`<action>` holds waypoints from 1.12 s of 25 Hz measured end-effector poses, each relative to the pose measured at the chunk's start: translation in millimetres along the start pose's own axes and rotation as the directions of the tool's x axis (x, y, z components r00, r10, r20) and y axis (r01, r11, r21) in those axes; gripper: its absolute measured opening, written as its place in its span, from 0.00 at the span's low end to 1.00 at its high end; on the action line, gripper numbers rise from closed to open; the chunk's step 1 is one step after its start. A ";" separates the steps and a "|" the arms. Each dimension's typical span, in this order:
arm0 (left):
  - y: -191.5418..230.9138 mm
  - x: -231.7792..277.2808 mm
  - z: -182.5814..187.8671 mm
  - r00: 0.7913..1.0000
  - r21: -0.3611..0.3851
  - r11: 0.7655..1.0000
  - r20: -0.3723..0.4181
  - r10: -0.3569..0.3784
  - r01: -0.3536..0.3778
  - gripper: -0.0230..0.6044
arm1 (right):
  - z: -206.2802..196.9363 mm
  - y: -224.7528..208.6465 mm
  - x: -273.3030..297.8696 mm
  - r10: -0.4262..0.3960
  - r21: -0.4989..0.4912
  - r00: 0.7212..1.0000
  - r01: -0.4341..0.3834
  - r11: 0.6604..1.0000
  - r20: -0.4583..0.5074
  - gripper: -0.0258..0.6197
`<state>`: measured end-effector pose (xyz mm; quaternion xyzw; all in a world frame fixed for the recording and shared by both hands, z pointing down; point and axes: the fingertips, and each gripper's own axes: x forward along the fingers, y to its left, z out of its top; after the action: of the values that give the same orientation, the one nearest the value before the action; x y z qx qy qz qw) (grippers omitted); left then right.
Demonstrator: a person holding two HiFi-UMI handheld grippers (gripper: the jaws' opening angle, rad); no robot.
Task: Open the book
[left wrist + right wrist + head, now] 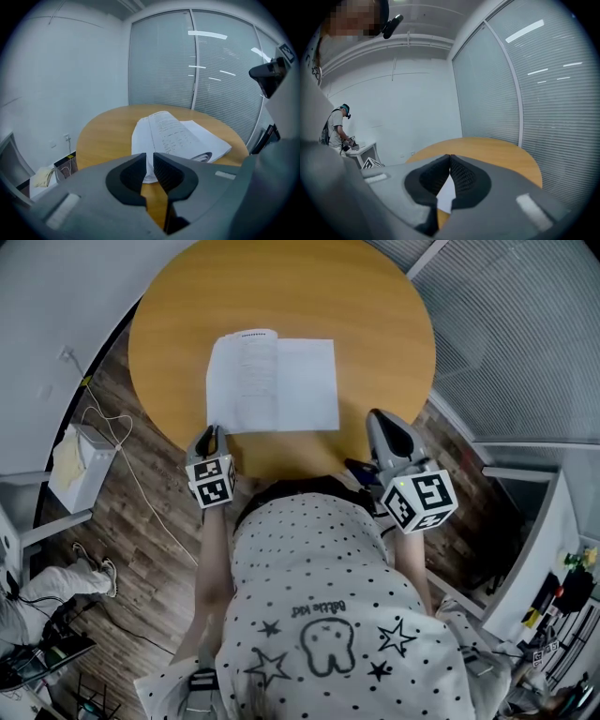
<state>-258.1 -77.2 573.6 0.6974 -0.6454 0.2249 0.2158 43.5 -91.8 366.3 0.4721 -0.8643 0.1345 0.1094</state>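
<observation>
Counting the books on the desk [375, 315], what do you get?

One book [277, 381]. It lies open near the middle of the round wooden desk, with a curled stack of printed pages on its left half and a flat white leaf on its right.

And the tongs?

Two. The left tongs [212, 430] sit just at the book's near left corner. In the left gripper view the left tongs [150, 157] show a narrow slit between the jaws, and nothing is pinched; the book [178, 136] lies on the desk just beyond the tips.

The right ones?

The right tongs [380, 416] hang over the desk's near edge, right of the book and clear of it. In the right gripper view the right tongs [450, 157] have their jaws pressed together at the tips, with nothing between. A white patch shows below the tips, probably a page, but I cannot tell for sure.

Marker cubes?

Two, one per tool: the left cube [211, 481] and the right cube [419, 500].

People?

Two. The wearer in the dotted shirt [319, 615] is seen from above, and a second person [335, 129] stands at a side table by the far wall.
</observation>
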 end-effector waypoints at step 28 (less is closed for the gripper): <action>-68.4 -87.3 184.7 0.893 0.147 0.986 0.430 -0.132 0.074 0.05 | -7.2 -23.1 -27.4 -0.038 0.016 0.999 0.038 0.999 0.018 0.05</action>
<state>-189.2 -111.3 372.3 0.7756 -0.6238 0.0909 0.0317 78.0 -79.7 367.4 0.4905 -0.8551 0.1345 0.1002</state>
